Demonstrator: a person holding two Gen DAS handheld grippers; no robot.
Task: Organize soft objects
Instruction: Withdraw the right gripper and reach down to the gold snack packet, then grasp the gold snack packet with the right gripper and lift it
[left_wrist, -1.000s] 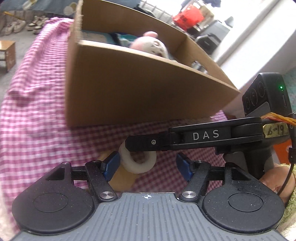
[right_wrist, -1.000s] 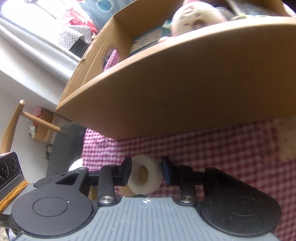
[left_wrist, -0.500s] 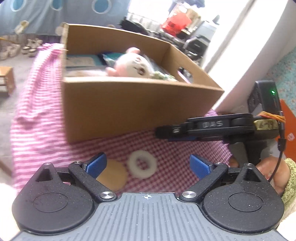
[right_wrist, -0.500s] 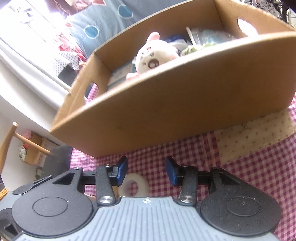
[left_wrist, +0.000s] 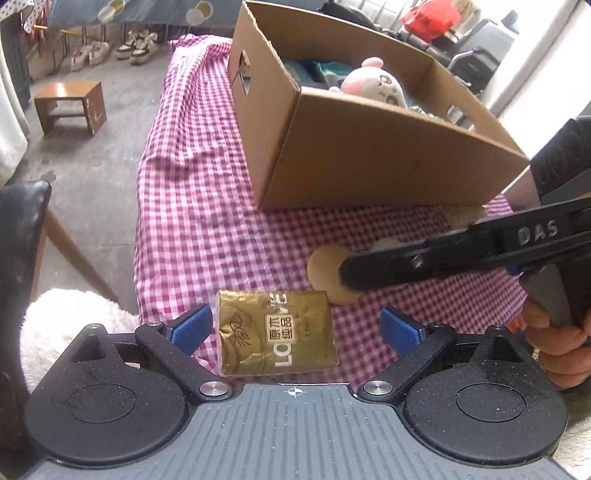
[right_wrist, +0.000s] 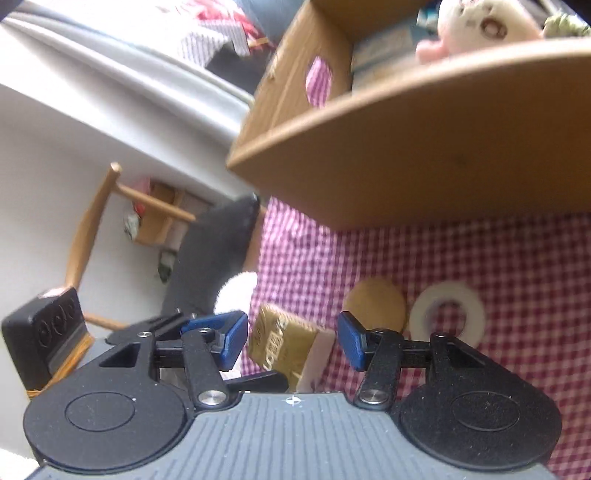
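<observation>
Left hand-held gripper (left_wrist: 295, 328): jaws spread wide, nothing pressed between the blue pads; it points steeply downward; jaws have just been opening.
Left pads (left_wrist: 192, 328): one at 9 o'clock, the other at 3 o'clock of the gripper's middle, well apart.
Right hand-held gripper (right_wrist: 291, 341): jaws parted about halfway and just been opening, pads clear of anything; in the left wrist view its black finger reaches in from 3 o'clock.
Right hand (left_wrist: 554, 343): fingers wrapped around the gripper's handle, at 4 o'clock in the left wrist view.
</observation>
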